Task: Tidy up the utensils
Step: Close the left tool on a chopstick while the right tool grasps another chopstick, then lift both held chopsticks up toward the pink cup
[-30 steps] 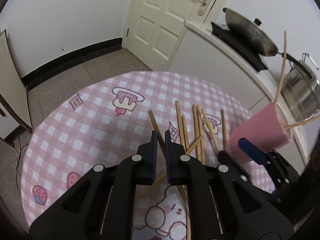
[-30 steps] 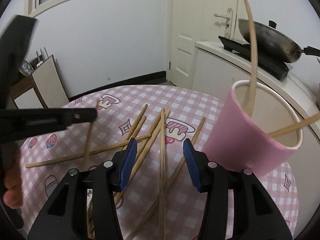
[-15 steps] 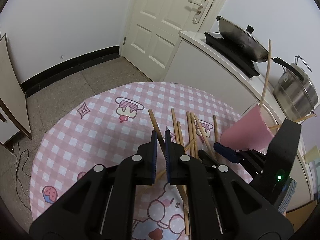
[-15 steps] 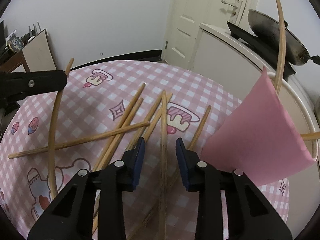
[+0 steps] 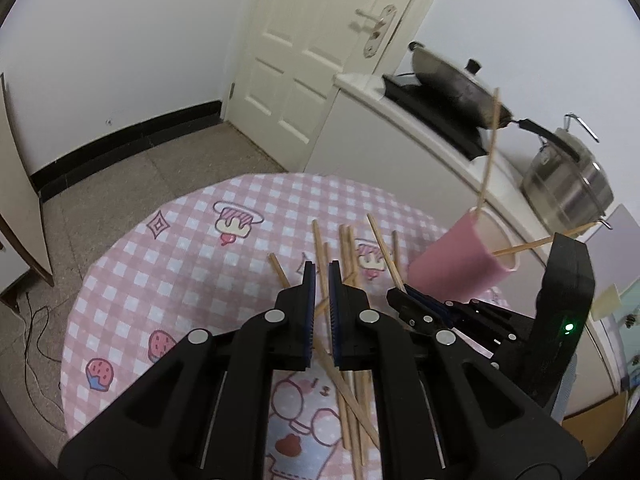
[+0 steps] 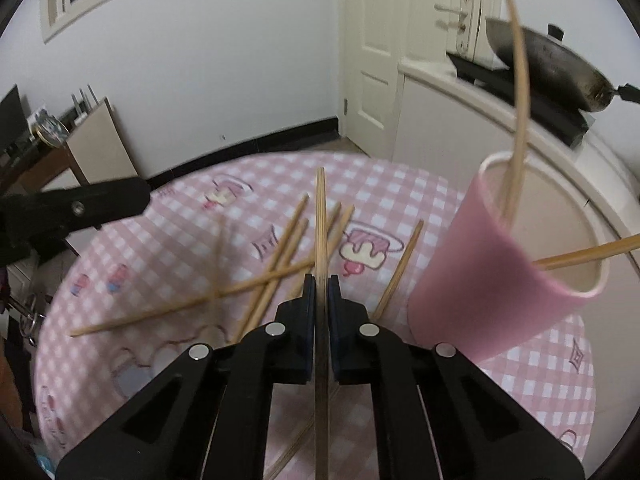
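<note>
Right gripper (image 6: 319,284): closed on one chopstick (image 6: 320,216), its jaws having just been closing around it. You hold the stick lengthwise along the gripper's line, far end raised clear of the desk (image 6: 400,184), probably so it can be tipped into the cup without dragging the others.

Left gripper (image 5: 319,280): closed on a second chopstick (image 5: 280,270), which runs slantwise through the jaws, its far tip showing to their left. From the right wrist view this stick appears only as a blur hanging below the left gripper, so its exact tilt cannot be told.

Pink cup (image 6: 492,268): at the right side of the desk, leaning with its mouth turned toward your grippers; what props it is not visible. Two chopsticks already stand in it, one rising steeply (image 6: 518,92) and one lying across the right rim. The lean likely suits sliding sticks in from the near side.

Loose chopsticks (image 6: 280,248): several left on the pink checked cloth, crossed over one another at mid-desk, left of the cup. These are judged the remaining work.

Pan (image 5: 456,84) and steel pot (image 5: 568,188): on the white counter beyond the cup, no part in the task.
</note>
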Motion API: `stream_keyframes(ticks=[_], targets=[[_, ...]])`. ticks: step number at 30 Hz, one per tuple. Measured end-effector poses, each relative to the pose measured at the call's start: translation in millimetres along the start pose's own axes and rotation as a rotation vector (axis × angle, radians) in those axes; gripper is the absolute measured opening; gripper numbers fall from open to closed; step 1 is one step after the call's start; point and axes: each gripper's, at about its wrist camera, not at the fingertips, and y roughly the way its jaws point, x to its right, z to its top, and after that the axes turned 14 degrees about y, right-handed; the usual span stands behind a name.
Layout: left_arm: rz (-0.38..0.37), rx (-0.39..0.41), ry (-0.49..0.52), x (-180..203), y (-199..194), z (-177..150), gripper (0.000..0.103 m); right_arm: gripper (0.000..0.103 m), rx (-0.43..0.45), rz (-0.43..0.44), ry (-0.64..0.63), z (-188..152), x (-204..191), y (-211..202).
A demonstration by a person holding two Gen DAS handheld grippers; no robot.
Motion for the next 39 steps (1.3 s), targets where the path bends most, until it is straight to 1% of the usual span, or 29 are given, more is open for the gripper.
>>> stream_keyframes(ticks=[2,4,7,9,11,12,15,21,25,33,34,35,37,39], targets=[[0.003,0.001,0.002,3,-5,2,0.007,0.005,0.021,0.026,0.008,2,-1,-14],[0.029,0.004,0.007,5,-8,2,0.007,0.005,0.042,0.067,0.020,5,-1,-30],[-0.009,-0.020,-0.045,1,-8,0,0.007,0.005,0.060,0.091,0.025,10,-3,-45],[0.006,-0.037,-0.054,1,-6,-2,0.007,0.005,0.050,0.103,0.026,11,-4,-45],[0.028,-0.050,-0.045,3,-3,-3,0.007,0.005,0.039,0.102,0.025,11,-5,-42],[0.035,-0.071,-0.044,2,2,-4,0.007,0.005,0.033,0.102,0.025,10,-5,-40],[0.041,-0.131,-0.065,-5,18,-10,0.008,0.005,0.007,0.102,0.030,6,-3,-33],[0.042,-0.210,-0.097,-14,51,-18,0.008,0.005,-0.035,0.100,0.038,-1,2,-13],[0.041,-0.234,-0.106,-14,67,-19,0.008,0.005,-0.050,0.103,0.039,-3,4,-1],[0.040,-0.234,-0.117,-14,78,-18,0.009,0.005,-0.070,0.115,0.055,-6,12,12],[0.043,-0.233,-0.117,-14,79,-18,0.017,0.005,-0.073,0.115,0.054,-6,12,13],[0.047,-0.232,-0.121,-15,80,-18,0.031,0.005,-0.074,0.116,0.053,-5,12,13],[0.056,-0.218,-0.121,-14,79,-17,0.045,0.005,-0.077,0.119,0.054,-5,12,14],[0.077,-0.217,-0.107,-13,82,-15,0.045,0.005,-0.078,0.121,0.054,-6,12,15]])
